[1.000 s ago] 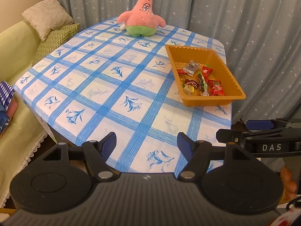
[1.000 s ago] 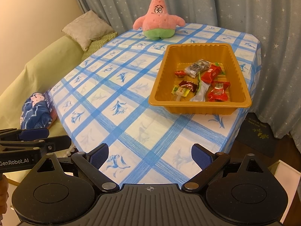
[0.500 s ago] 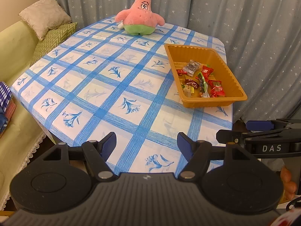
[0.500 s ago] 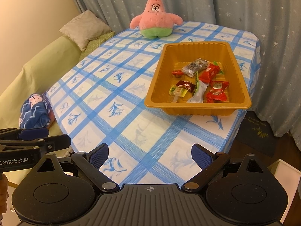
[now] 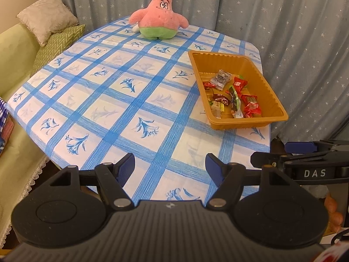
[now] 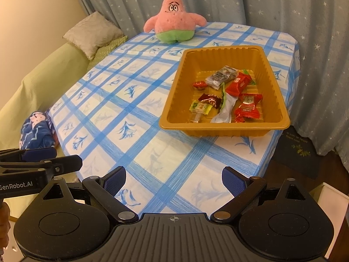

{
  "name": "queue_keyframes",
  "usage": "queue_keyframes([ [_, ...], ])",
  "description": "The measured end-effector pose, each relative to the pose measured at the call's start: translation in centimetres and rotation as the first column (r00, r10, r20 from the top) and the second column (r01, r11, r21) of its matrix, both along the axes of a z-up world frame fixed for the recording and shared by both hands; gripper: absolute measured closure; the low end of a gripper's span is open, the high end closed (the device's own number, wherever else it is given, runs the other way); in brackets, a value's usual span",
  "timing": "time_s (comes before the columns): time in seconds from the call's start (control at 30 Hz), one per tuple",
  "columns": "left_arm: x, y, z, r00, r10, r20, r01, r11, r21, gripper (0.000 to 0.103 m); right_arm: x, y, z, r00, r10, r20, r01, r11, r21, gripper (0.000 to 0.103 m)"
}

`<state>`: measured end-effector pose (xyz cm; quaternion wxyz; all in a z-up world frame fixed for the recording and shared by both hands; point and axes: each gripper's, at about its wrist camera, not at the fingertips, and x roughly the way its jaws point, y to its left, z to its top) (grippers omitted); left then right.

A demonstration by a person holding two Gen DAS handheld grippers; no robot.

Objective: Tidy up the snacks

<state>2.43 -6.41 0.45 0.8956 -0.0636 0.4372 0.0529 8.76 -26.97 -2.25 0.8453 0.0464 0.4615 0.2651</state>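
Over the counter (image 6: pixel 152 152), left gripper (image 5: pixel 170 168) and right gripper (image 6: pixel 173 180) hover, jaws wide and empty; a careless reach could nudge the tray (image 6: pixel 277 100), perched near the corner, off the edge

Warm, yellowish indoor light, even and moderately bright, with no hard glare; the orange plastic tray (image 6: pixel 222 128) throws only a soft shadow on the blue-checked cloth of the counter (image 6: pixel 139 113); both views sharp at centre; fisheye bending curves the starred grey-blue curtains (image 5: pixel 283 21); corners fall dark.
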Motion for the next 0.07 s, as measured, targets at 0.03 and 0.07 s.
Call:
queue_keyframes([
  [0.03,0.23,0.06,-0.06,1.000,-0.002,-0.002,0.002,1.000,0.000,0.034,0.17,0.04,-0.05,1.000,-0.001,-0.003,0.001,1.000,0.000,0.009],
  [0.07,0.51,0.13,-0.15,1.000,-0.003,-0.006,0.003,1.000,-0.002,0.034,0.38,0.11,-0.11,1.000,-0.003,-0.006,0.003,1.000,0.001,0.009],
])
